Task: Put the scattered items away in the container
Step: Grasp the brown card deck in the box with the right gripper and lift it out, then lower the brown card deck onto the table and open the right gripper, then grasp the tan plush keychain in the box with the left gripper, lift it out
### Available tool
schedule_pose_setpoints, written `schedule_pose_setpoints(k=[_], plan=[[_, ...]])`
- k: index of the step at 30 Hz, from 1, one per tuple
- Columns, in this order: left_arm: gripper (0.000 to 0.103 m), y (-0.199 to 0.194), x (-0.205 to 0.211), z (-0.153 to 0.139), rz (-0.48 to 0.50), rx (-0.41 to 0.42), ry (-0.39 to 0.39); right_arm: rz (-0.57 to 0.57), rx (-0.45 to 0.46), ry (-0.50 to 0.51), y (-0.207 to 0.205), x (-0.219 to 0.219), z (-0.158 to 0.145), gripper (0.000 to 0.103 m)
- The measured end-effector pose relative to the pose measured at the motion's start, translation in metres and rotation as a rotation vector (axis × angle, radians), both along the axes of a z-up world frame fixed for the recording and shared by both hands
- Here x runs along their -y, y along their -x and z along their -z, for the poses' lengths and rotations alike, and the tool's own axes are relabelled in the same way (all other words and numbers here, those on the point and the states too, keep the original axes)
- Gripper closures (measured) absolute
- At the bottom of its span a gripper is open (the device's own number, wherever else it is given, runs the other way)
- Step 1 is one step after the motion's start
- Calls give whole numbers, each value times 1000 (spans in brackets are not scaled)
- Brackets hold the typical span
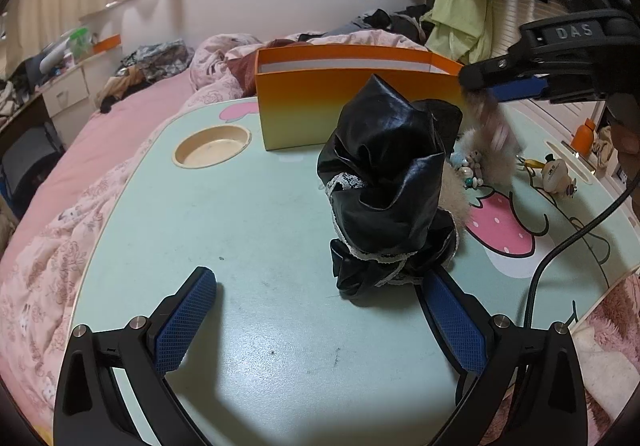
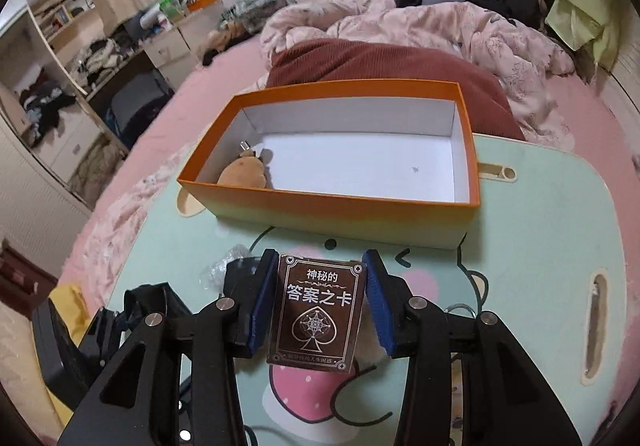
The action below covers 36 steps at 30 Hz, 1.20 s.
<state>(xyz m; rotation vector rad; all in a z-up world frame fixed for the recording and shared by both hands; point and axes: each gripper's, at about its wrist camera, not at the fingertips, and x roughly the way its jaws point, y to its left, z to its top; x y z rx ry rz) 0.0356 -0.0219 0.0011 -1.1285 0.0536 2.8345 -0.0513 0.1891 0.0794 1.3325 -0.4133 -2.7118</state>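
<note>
The orange box is sitting at the far side of the bed table, holding just one plush keychain so far. The right gripper is clamping a card deck near the box, while the left gripper is gaping empty by the black scrunchie, with beads and a duck charm still lying right of it.

The left wrist camera sits low and close over a mint-green cartoon-printed lap table, looking forward and down between its own blue-padded fingers. An orange open-topped cardboard box stands at twelve o'clock, seen side-on.

The right wrist camera rides higher, tilted steeply down, looking into the same box at twelve o'clock. Both views share the box, the table and the pink bed beyond.
</note>
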Motion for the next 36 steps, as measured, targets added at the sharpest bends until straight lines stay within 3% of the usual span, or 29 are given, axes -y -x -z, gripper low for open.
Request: schedule_pose_setpoints(k=[2, 4, 6, 8, 19, 24, 27, 29, 31, 32, 36], plan=[[0, 0, 1, 0, 0, 0, 0, 33, -58, -25, -11, -2, -6, 57], [0, 0, 0, 0, 0, 0, -1, 68, -118, -51, -24, -3, -15, 41], [0, 0, 1, 0, 0, 0, 0, 88, -181, -79, -38, -2, -25, 35], [0, 0, 1, 0, 0, 0, 0, 84, -207, -117, -51, 3, -29, 34], [0, -1, 1, 0, 0, 0, -1, 43, -123, -250, -101, 32, 24, 34], [0, -1, 1, 0, 0, 0, -1, 68, -93, -311, -102, 37, 46, 34], [0, -1, 1, 0, 0, -1, -1, 57, -47, -286, -98, 36, 58, 34], [0, -1, 2, 0, 0, 0, -1, 63, -39, -266, -97, 32, 59, 27], [0, 0, 2, 0, 1, 2, 0, 66, -26, -263, -96, 29, 62, 6], [0, 0, 1, 0, 2, 8, 1, 64, -18, -262, -95, 29, 63, 0], [0, 6, 3, -2, -5, 46, 0, 63, -16, -264, -96, 31, 63, 0]])
